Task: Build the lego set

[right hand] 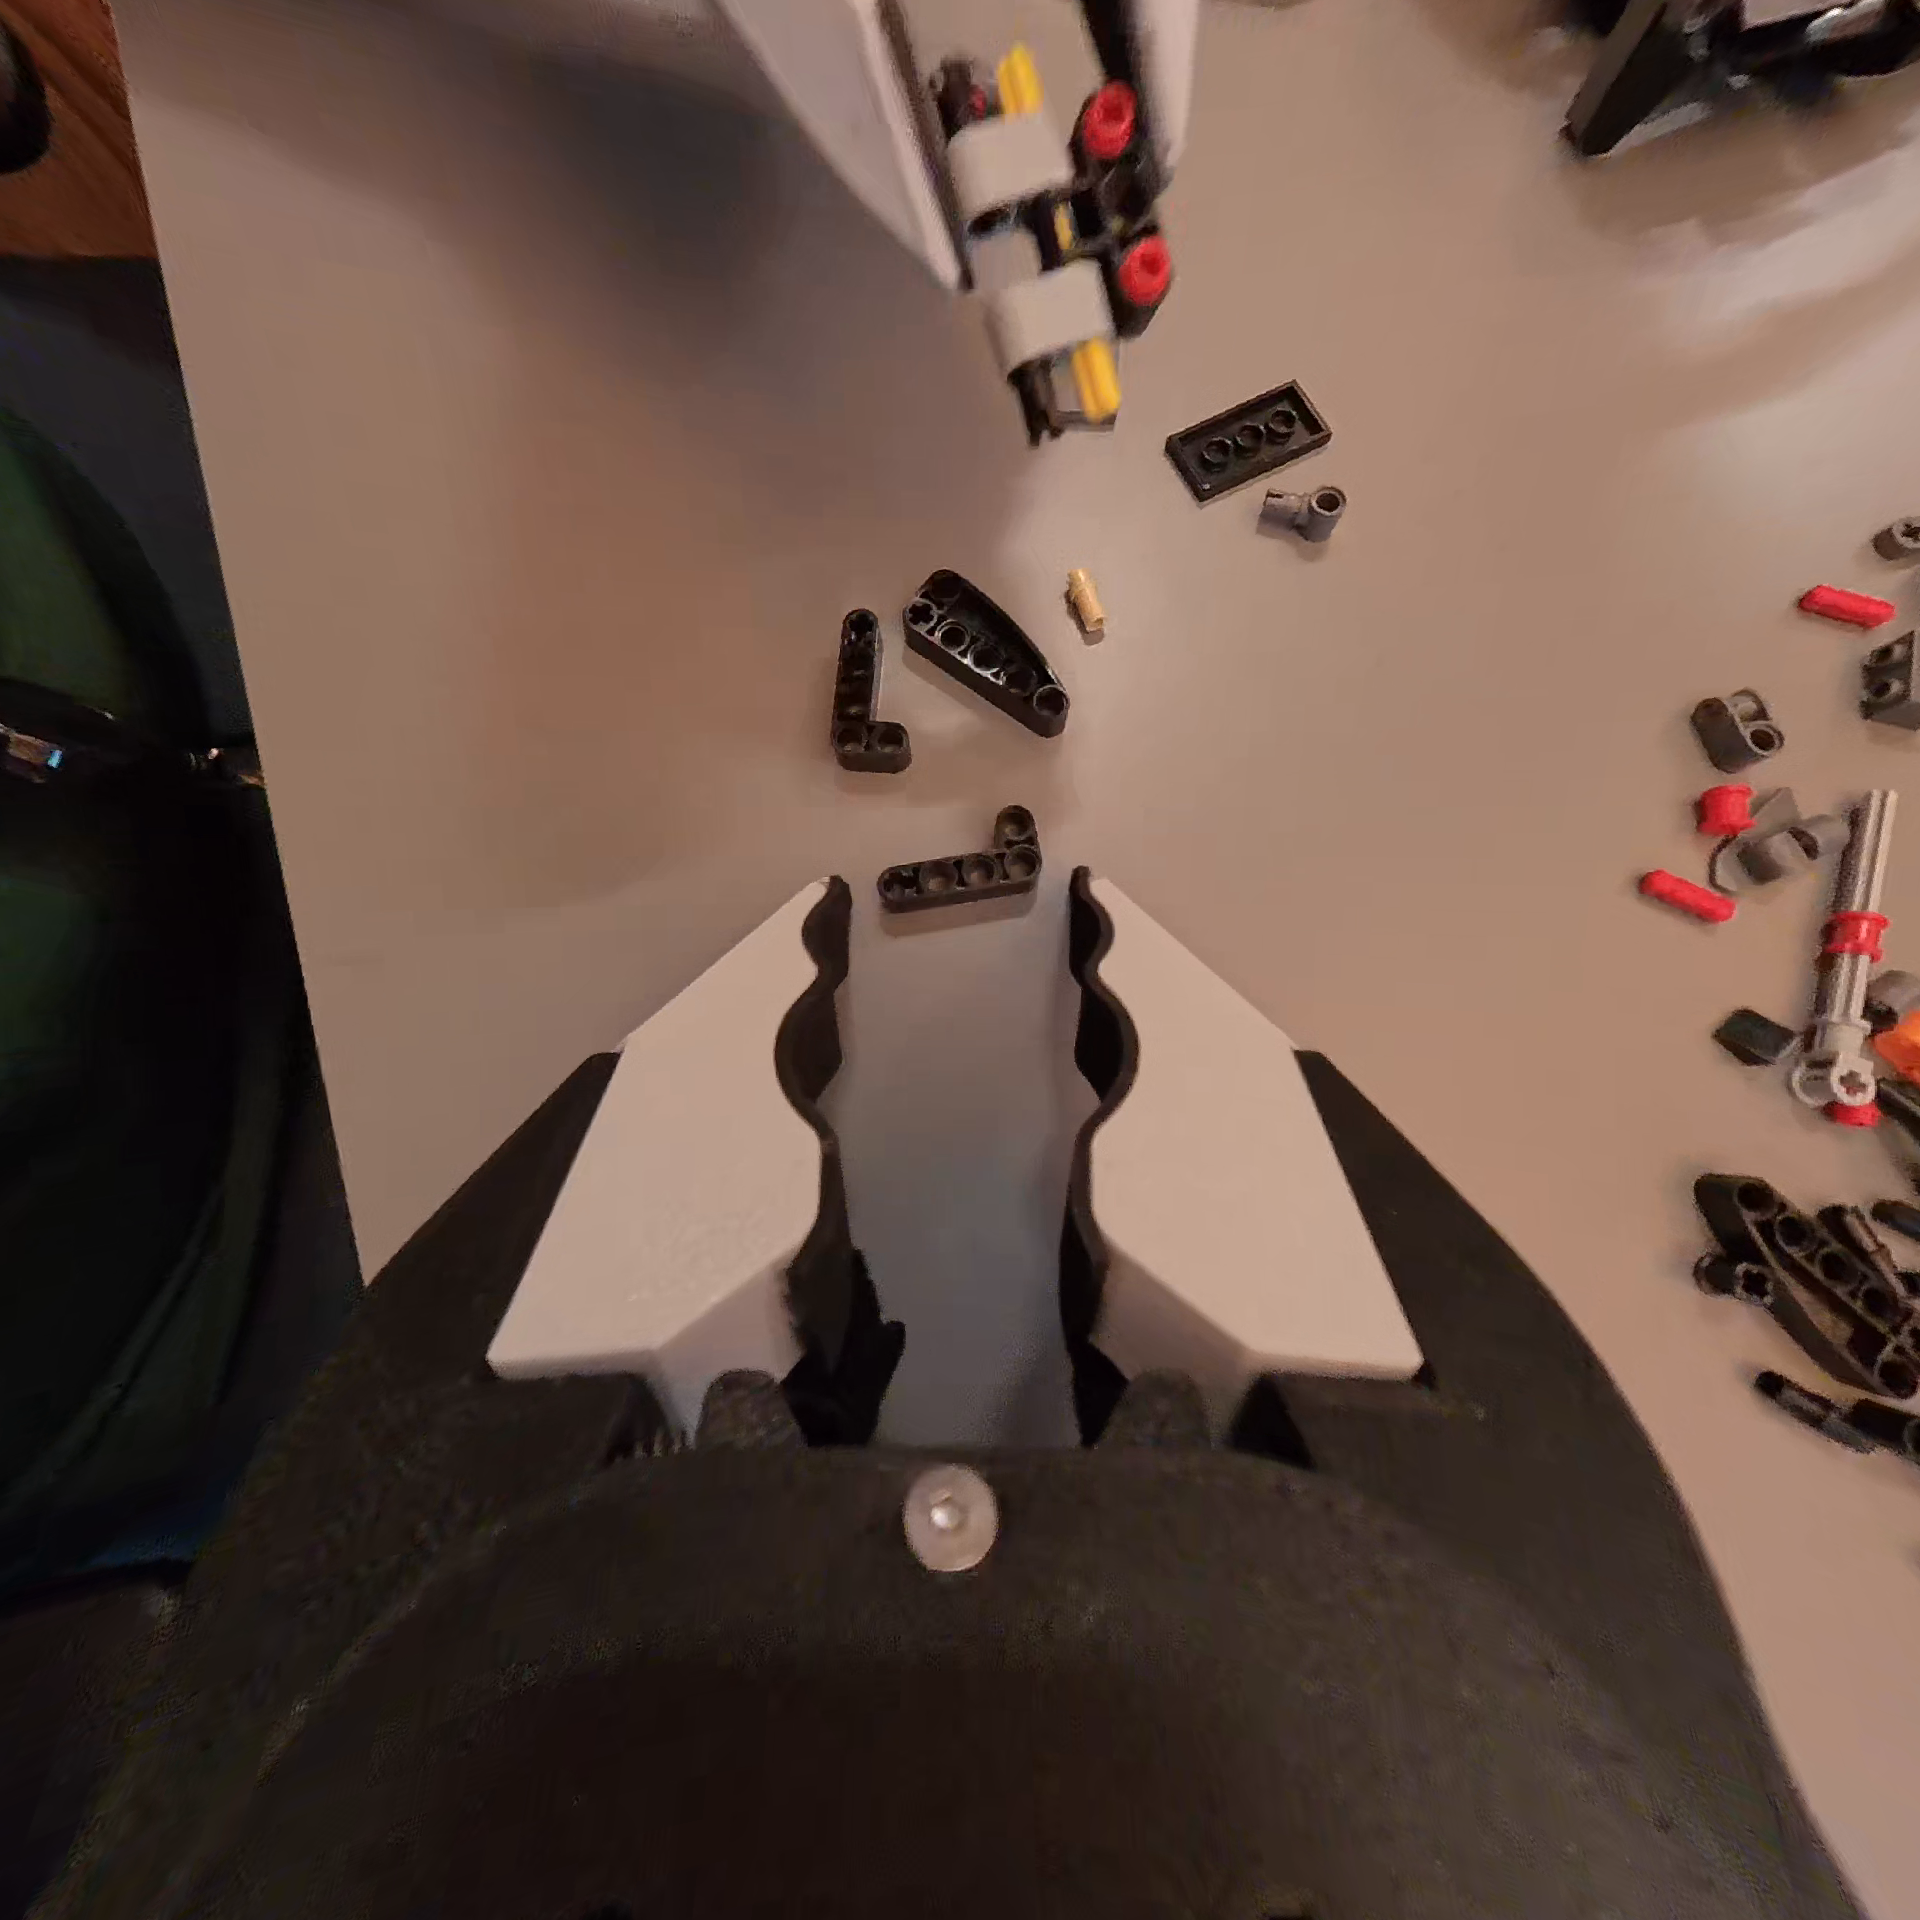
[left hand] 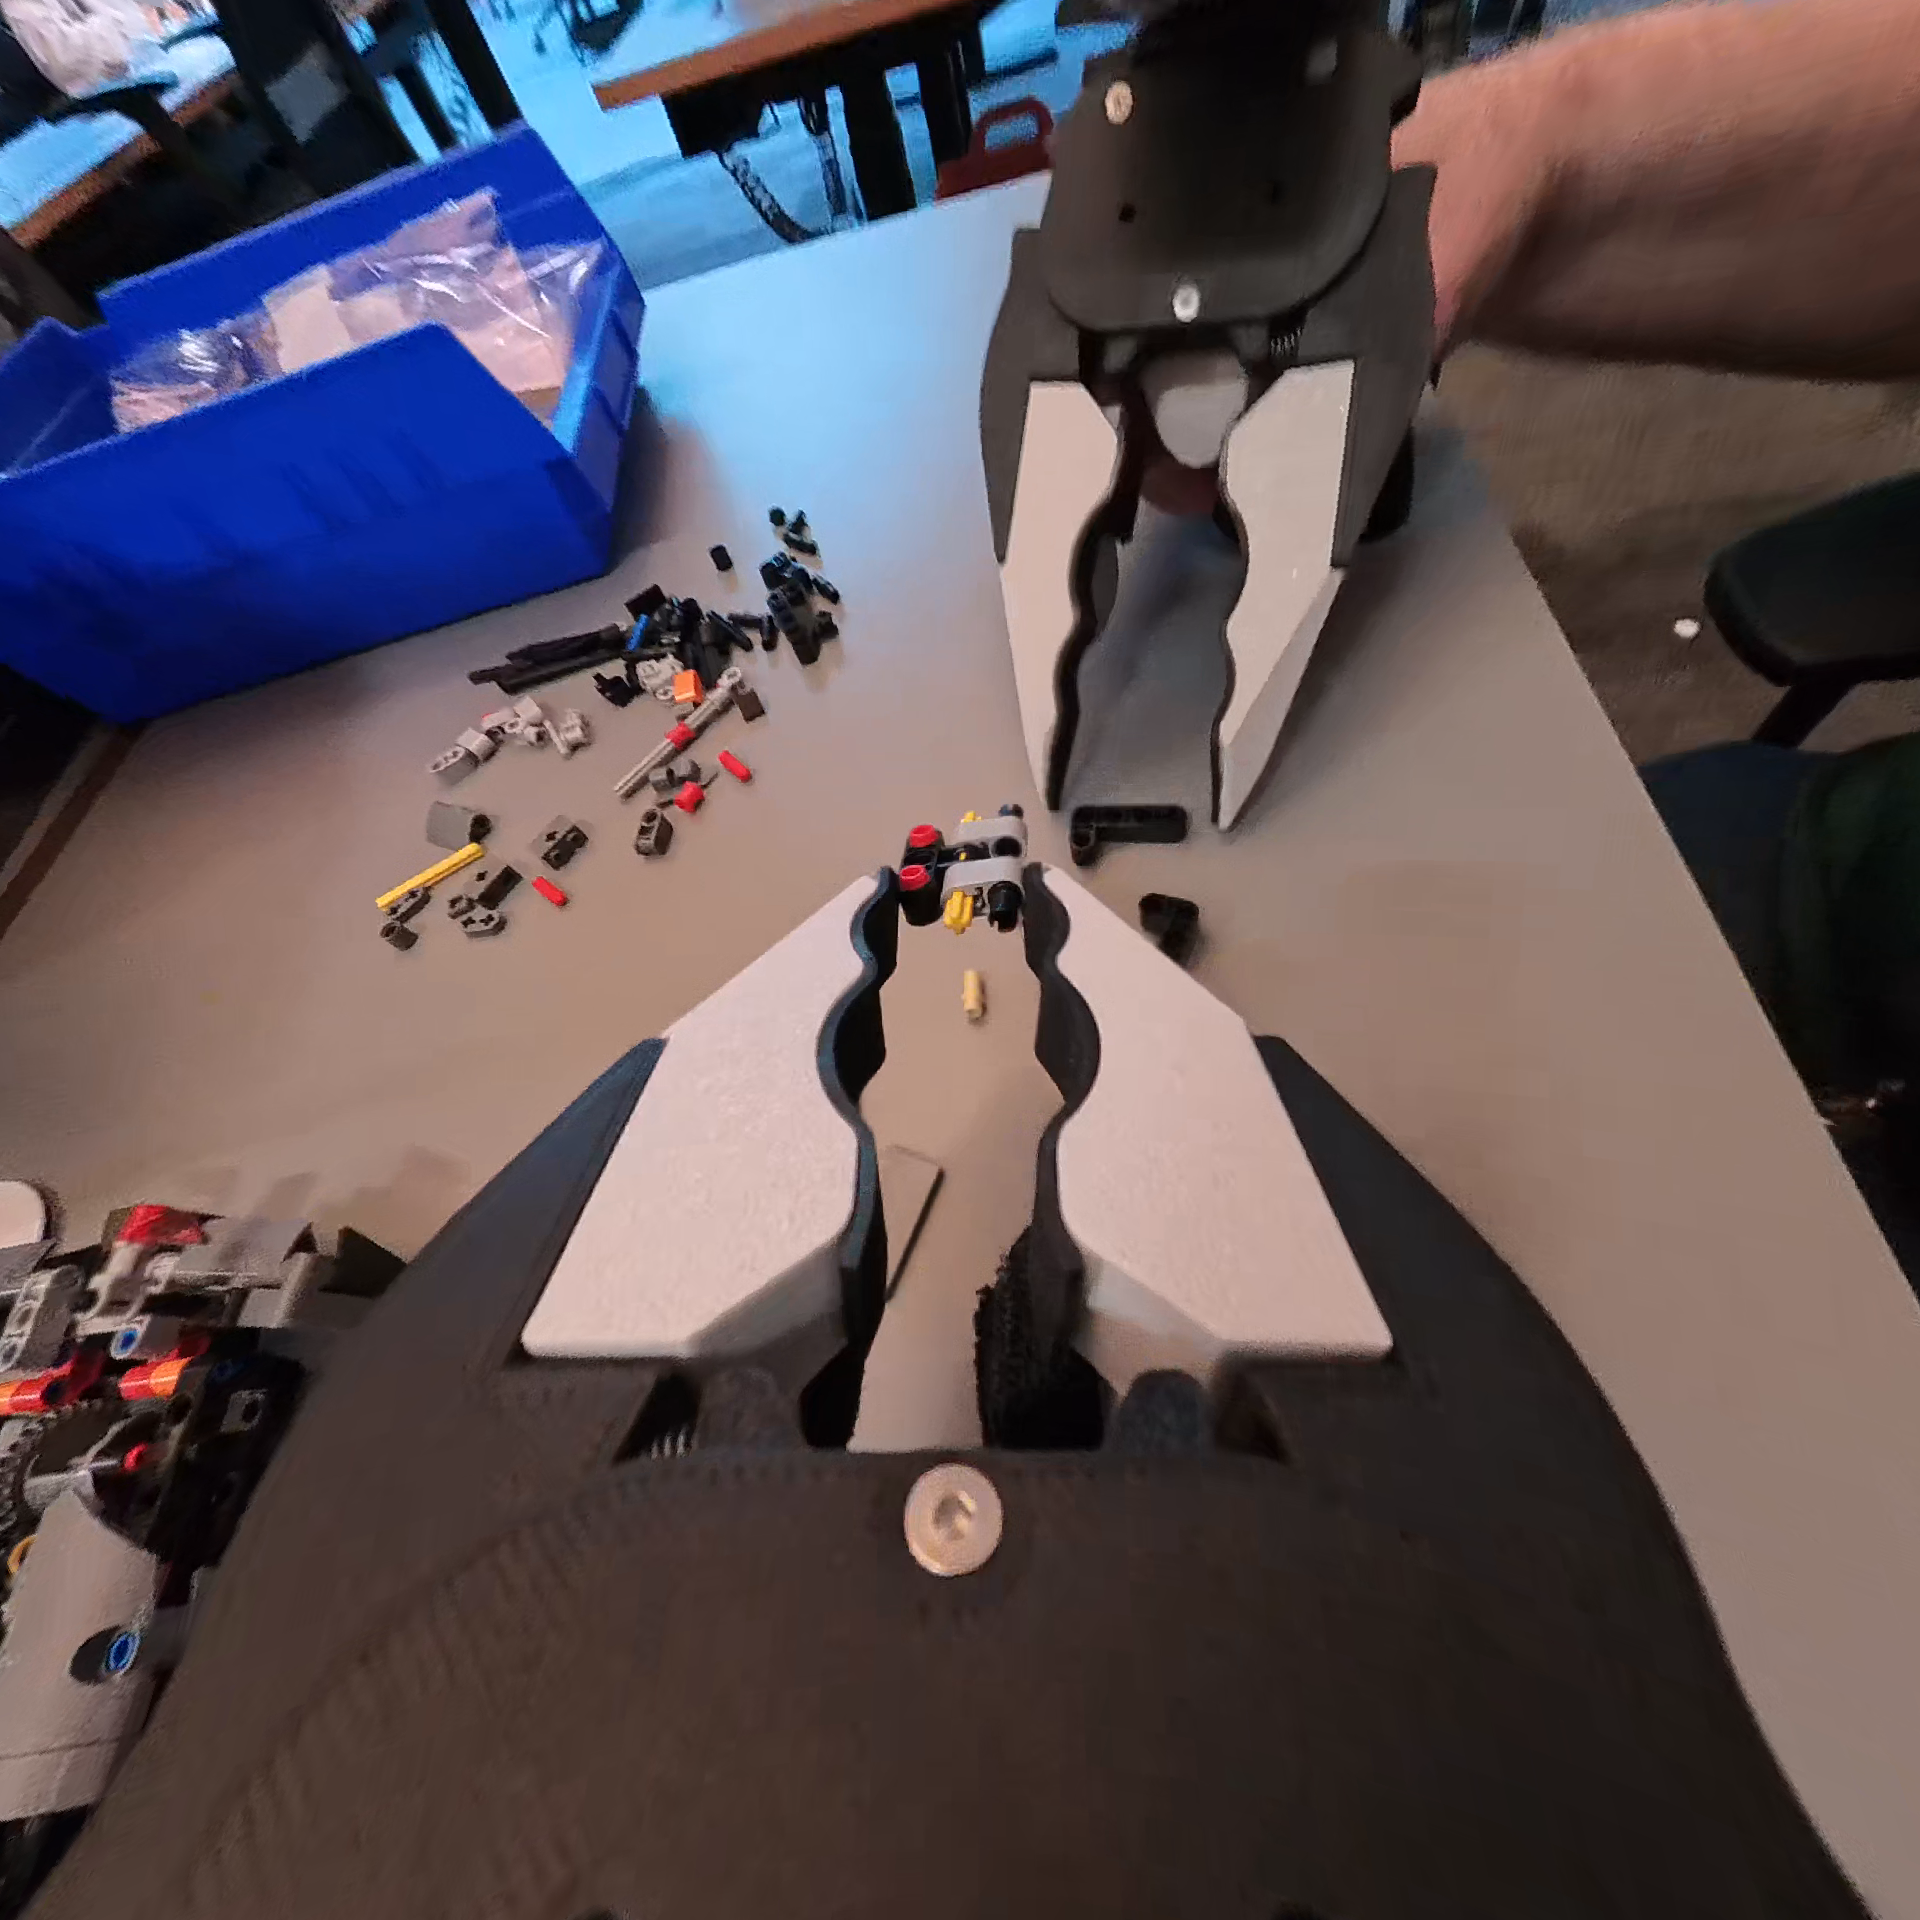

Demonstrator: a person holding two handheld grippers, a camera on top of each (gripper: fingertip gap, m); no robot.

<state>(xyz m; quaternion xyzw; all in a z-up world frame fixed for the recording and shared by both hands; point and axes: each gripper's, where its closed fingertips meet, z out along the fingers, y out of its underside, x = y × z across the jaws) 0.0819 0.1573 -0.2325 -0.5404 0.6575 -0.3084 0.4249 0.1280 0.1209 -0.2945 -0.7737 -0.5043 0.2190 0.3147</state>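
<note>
My left gripper (left hand: 961, 883) is shut on a small lego sub-assembly (left hand: 961, 868) of grey connectors, red pins and a yellow axle, held at its fingertips just above the grey table (left hand: 312, 1039). The sub-assembly also shows at the top of the right wrist view (right hand: 1039, 177). My right gripper (right hand: 961, 888) is open and empty. It points down at the table, with a black L-shaped beam (right hand: 961, 868) lying just ahead of its fingertips. In the left wrist view the right gripper (left hand: 1143, 816) stands over that beam (left hand: 1127, 826).
A tan pin (right hand: 1086, 601), a second black L beam (right hand: 868, 696), a black curved beam (right hand: 982, 655) and a black plate (right hand: 1247, 438) lie nearby. A pile of loose parts (left hand: 644, 707) and a blue bin (left hand: 312, 499) are left. A partly built model (left hand: 125, 1351) sits beside my left gripper. My hands' fingertips stand some 9 cm from each other.
</note>
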